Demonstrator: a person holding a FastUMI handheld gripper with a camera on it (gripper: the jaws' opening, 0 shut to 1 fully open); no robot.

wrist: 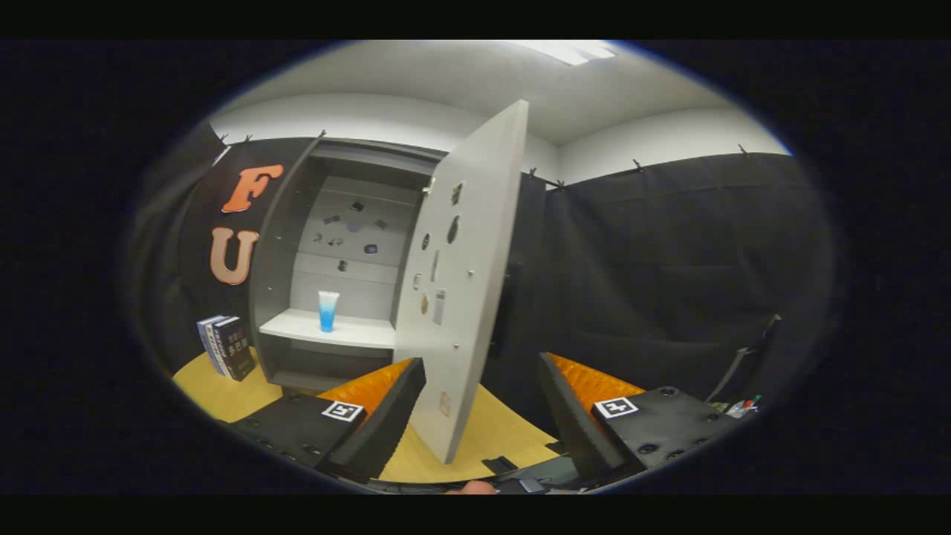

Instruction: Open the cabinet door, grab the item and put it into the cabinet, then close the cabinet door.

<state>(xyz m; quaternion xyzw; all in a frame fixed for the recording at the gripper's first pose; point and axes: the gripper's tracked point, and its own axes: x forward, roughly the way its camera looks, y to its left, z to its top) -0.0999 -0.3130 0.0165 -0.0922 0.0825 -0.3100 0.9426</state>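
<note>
Cabinet door: the task's thing at this stage; it stands swung wide, edge-on between the two fingers and just ahead of them, its lower corner reaching down toward the worktop.
Jaws: the gripper has its jaws spread well apart, clamped on nothing; the door's free edge sits in the gap but neither finger touches it.
Door handling: a stiff flat panel, probably light on its hinges; likely to swing freely once nudged. No handle is visible from here, so pushing on the broad face near the free edge, far from the hinge, looks the best hold. Small stickers or magnets dot the inner face; better kept off.
Item: a small blue tube stands upright on the cabinet shelf, already inside, beyond the left finger. It looks light and tippy, soft plastic.
Cabinet: grey, open-fronted now, back panel dotted with small dark pieces too small to name.
Around: a pair of dark books stands on the worktop just left of the cabinet, clear of the door's swing.
In the way: nothing seems to block the closing arc; the tube stands back from the shelf's front edge.
Stage: judging by this, only closing remains.
</note>
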